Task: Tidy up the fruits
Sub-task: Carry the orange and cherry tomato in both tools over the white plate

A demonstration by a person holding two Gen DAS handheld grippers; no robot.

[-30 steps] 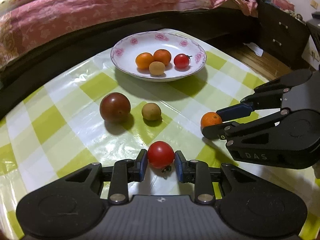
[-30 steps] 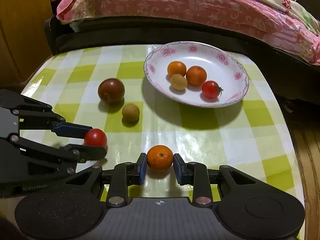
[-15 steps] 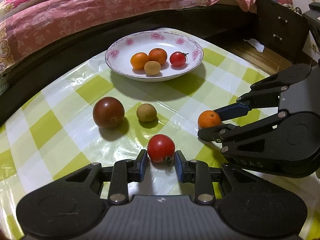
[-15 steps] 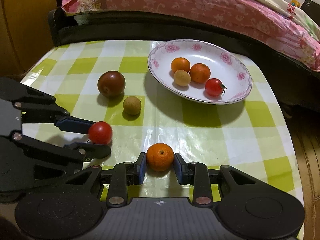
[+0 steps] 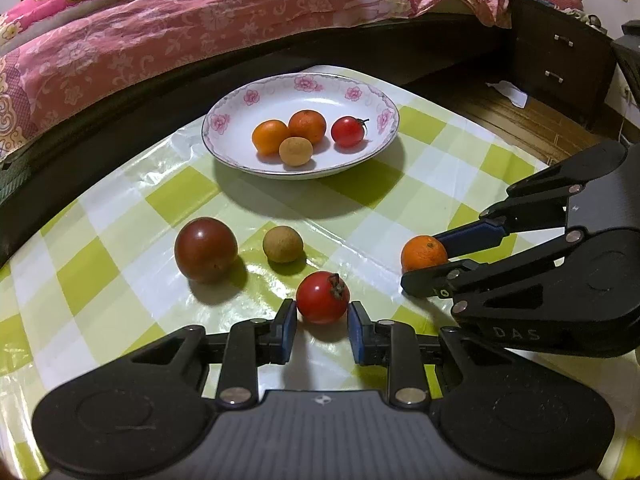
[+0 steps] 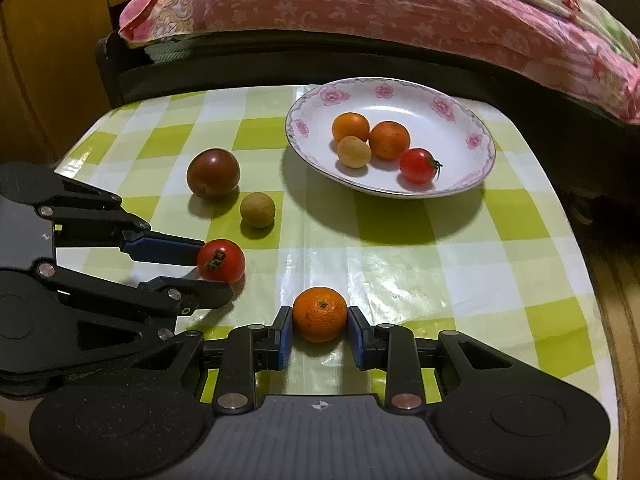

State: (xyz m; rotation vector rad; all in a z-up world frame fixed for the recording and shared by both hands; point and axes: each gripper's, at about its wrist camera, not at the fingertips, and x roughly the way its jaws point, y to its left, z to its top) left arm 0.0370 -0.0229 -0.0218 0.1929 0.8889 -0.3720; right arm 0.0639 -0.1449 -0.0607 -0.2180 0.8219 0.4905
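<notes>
A white flowered plate (image 5: 224, 120) (image 6: 476, 120) holds two oranges, a tan longan and a small red tomato. On the checked cloth lie a dark tomato (image 5: 205, 249) (image 6: 213, 173) and a longan (image 5: 283, 243) (image 6: 257, 209). My left gripper (image 5: 322, 326) (image 6: 212, 266) is open, its pads just short of a red tomato (image 5: 322, 297) (image 6: 220, 260) lying on the cloth. My right gripper (image 6: 320, 334) (image 5: 428, 258) is shut on an orange (image 6: 320, 313) (image 5: 423, 252), which is at cloth level.
A bed with a pink quilt (image 5: 160, 28) runs along the table's far side. A dark nightstand (image 5: 560, 60) stands at the right, a wooden cabinet (image 6: 44, 60) at the left. The table edge (image 6: 588, 264) falls off to the right.
The red tomato has slipped forward out of my left gripper's pads and rolled, stem now up. Both grippers have drawn back slightly; the right one still pinches the orange.
</notes>
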